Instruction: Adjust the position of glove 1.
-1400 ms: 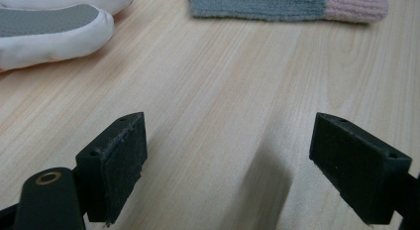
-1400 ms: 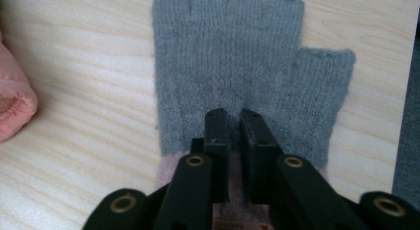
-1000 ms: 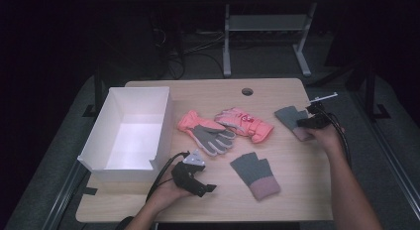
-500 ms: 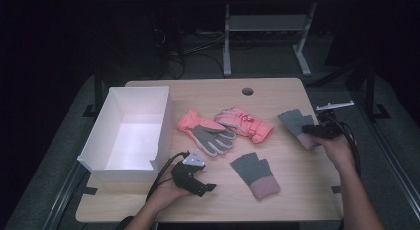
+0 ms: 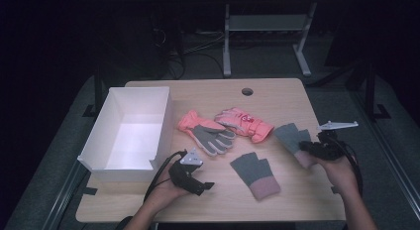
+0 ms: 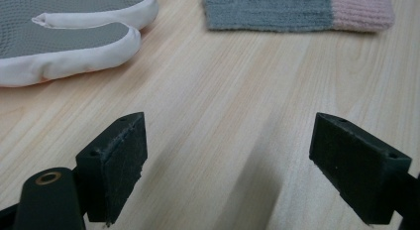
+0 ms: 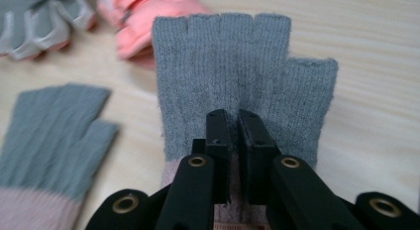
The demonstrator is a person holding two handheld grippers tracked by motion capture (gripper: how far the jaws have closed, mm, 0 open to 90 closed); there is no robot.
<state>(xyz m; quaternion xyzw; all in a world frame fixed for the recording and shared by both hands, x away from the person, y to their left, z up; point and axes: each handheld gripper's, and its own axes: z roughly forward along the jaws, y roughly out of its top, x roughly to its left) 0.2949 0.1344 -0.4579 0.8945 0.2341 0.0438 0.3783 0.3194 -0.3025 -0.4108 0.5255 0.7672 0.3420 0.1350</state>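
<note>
Grey glove (image 7: pixel 237 86): knitted, fingerless, pink cuff, near table's (image 5: pixel 297 210) right edge.
Right gripper (image 7: pixel 236 122): clenched on the glove near its cuff.
Left gripper (image 6: pixel 228 165): released, nothing between jaws, near front edge.

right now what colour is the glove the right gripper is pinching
Grey knit fingerless glove with a pink cuff, pinched by the right gripper; clearest in the right gripper view.
</note>
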